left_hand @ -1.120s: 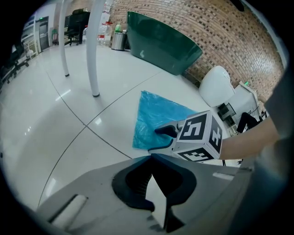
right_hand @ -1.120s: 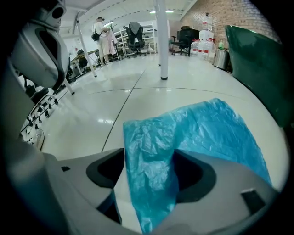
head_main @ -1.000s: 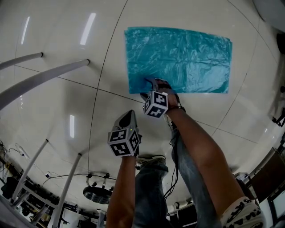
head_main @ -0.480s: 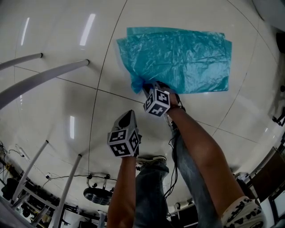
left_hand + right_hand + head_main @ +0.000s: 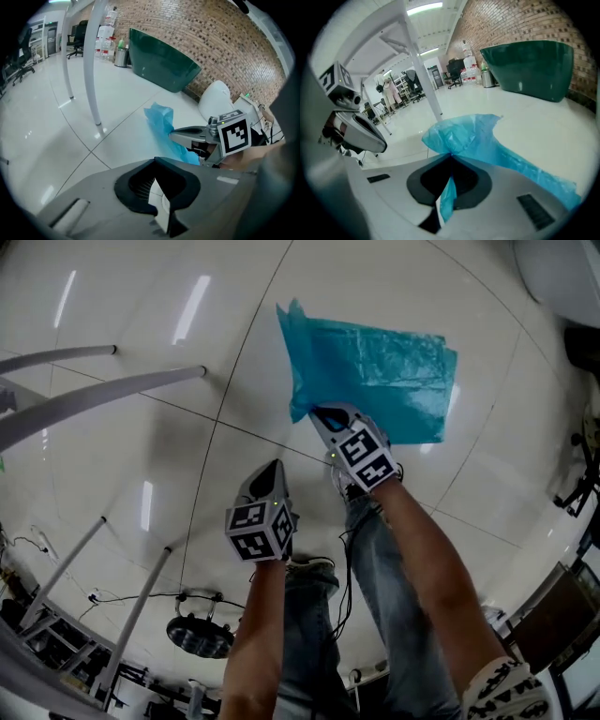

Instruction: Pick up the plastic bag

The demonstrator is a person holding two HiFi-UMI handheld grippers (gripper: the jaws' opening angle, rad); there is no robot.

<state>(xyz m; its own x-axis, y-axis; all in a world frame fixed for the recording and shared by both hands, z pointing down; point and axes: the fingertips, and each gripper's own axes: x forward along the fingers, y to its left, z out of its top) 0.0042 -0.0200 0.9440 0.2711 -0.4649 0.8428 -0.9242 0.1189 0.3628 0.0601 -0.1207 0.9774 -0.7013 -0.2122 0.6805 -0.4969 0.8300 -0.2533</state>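
Right gripper (image 5: 450, 157): jaws pressed together, having just been closing, with a fold of the thin teal-blue plastic bag (image 5: 471, 136) pinched between them. A strip of film runs down through the jaw notch, and the rest fans out ahead of the tips. Left gripper (image 5: 157, 161): jaws together, nothing between them; it hangs near the right gripper, to its left in the head view, and is apart from the bag. Bag position: near corner caught in the right jaws and raised, the left edge standing up in a crumpled peak. The far part looks to lie flat on the glossy white tiled floor (image 5: 141, 456), beside a grout line. Step in hand, by my reading: grasp made, lift under way, bag only partly clear of the floor. Next move calls for carrying the right gripper upward with the pinch kept firm until the trailing end peels off. Note: film is slick and limp and the pinch is a narrow one, so slip is possible. The left gripper could take a second edge if the bag sags.
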